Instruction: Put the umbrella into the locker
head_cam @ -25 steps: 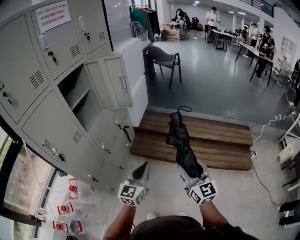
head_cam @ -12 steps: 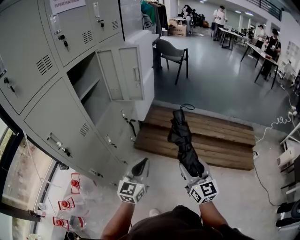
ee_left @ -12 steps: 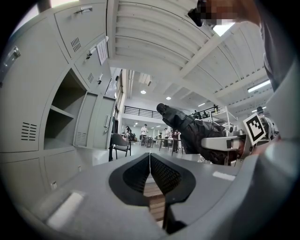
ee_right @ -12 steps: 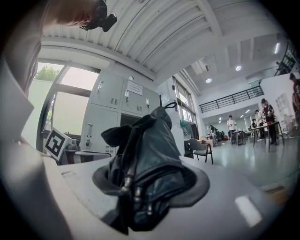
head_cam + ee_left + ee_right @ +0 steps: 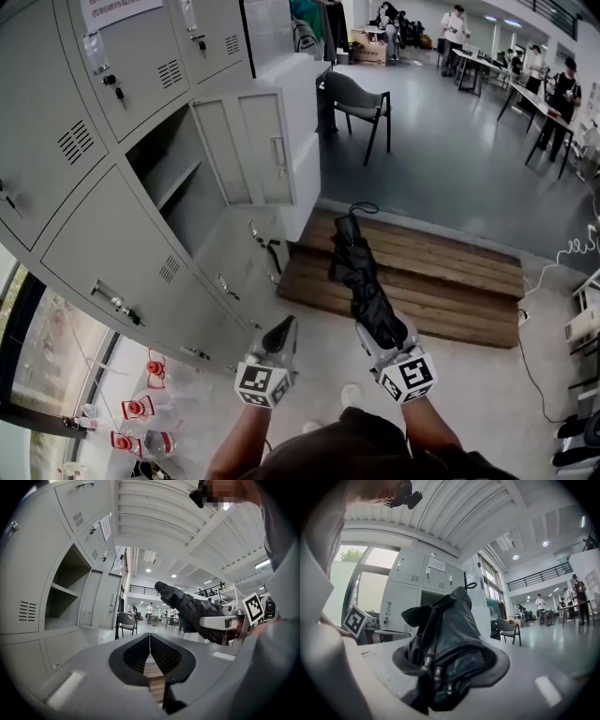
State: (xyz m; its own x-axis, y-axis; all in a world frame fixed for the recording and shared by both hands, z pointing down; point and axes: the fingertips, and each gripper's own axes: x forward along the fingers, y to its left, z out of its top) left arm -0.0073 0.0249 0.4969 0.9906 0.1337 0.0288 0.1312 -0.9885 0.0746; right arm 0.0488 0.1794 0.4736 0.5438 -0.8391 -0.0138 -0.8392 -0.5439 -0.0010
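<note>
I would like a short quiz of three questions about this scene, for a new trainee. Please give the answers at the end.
1. True or false: the right gripper is closed on the folded black fabric umbrella.
2. In the head view, the open grey metal locker compartment lies on which side of the umbrella? A: left. B: right. C: directly below.
3. Fill the gap: the jaws of the left gripper are ____ and hold nothing.

Key: 1 true; 2 A; 3 together.
</note>
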